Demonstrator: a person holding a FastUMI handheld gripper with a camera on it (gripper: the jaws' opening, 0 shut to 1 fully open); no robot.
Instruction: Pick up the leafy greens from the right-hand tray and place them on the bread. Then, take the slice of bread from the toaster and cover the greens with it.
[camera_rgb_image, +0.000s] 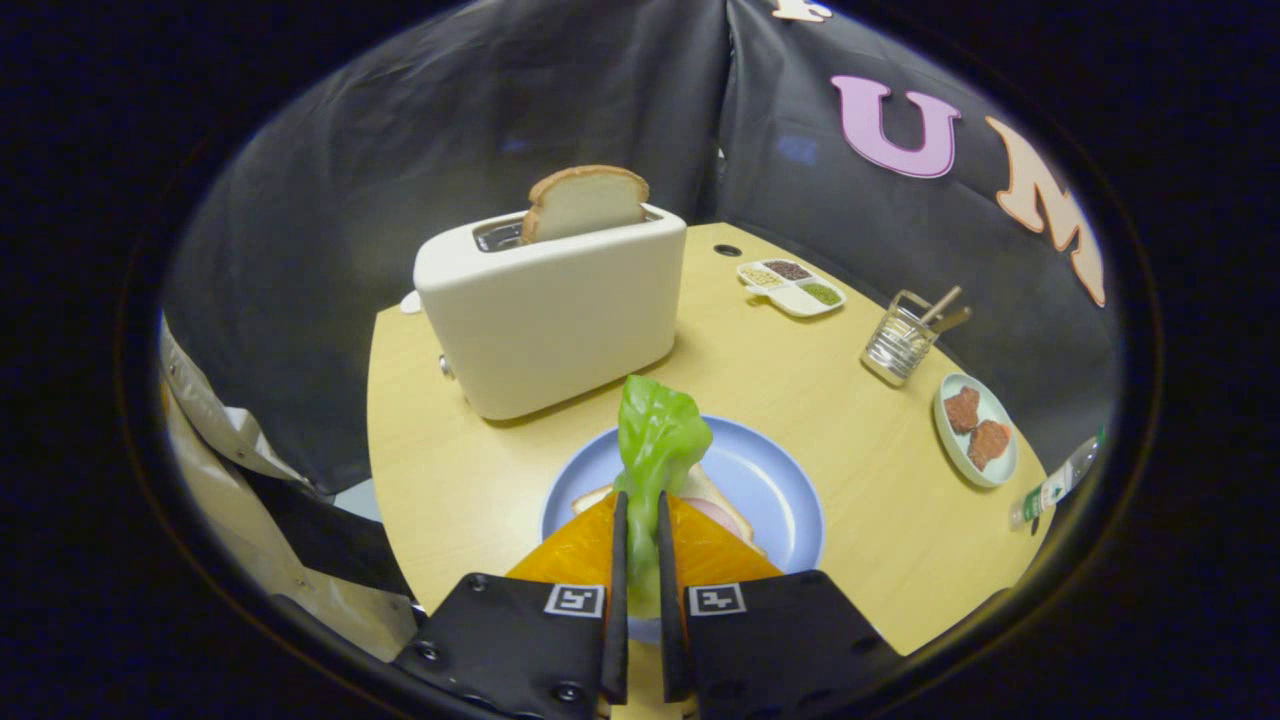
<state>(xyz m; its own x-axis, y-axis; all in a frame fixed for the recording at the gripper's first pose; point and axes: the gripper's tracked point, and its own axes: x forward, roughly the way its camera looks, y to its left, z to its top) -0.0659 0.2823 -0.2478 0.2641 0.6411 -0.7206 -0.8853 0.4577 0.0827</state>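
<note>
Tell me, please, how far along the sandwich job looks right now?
The leafy greens are picked up: the gripper is shut on them over the blue plate. They are not yet released onto the bread. The toaster slice is untouched.

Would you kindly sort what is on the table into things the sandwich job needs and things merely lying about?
Needed: leafy greens clamped in the gripper; bread on the blue plate; bread slice in the toaster.

Lying about: spice tray; utensil holder; plate of meat; bottle.
</note>
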